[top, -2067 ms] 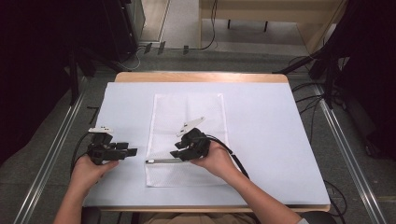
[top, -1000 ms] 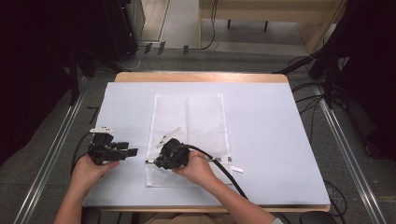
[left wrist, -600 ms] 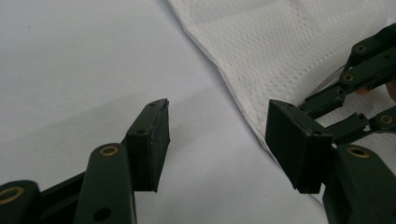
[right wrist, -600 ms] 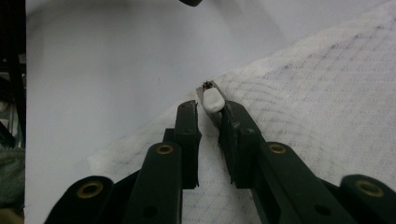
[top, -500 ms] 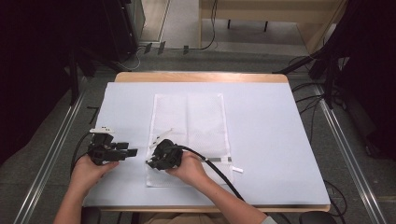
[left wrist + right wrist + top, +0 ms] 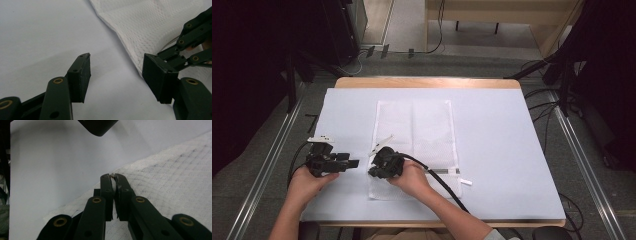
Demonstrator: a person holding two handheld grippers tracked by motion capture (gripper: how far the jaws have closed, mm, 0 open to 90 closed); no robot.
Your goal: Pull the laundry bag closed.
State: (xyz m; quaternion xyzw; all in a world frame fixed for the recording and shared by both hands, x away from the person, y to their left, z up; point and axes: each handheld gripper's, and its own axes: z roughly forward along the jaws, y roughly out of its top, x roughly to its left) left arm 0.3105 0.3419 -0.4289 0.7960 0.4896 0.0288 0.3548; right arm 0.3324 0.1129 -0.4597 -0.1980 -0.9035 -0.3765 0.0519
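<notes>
Across the white-covered table (image 6: 512, 150) lies a white mesh bag (image 6: 427, 135), flat, lengthwise away from the person, with a fold line down its middle. Its far end is neat and square; its near end carries a zipper (image 6: 447, 171) running along the edge to a small white pull tab (image 6: 466, 182), which rests on the table cover just off the bag's near right corner.

Down at the near left edge, that's where the action is. The right gripper (image 6: 379, 167) has crossed over to the bag's left border, and in the right gripper view its jaws are pinched tight on a thin sliver of the white mesh (image 6: 113, 182) — a firm bite right at the hem. The cable (image 6: 437, 182) trails back over the fabric towards the person's arm.

The left gripper (image 6: 354, 163) waits just beside, on bare table cover, left of the bag. In the left gripper view its jaws stand wide apart with nothing between them, and the bag's edge (image 6: 130, 53) lies just ahead to one side, the other gripper's linkage beyond it.

Judging from this, the work is barely under way: one edge is secured, the bag otherwise lies flat and unmoved. Left to do, most likely: the open gripper must take its own hold on the hem before any lifting, folding or opening can begin.
</notes>
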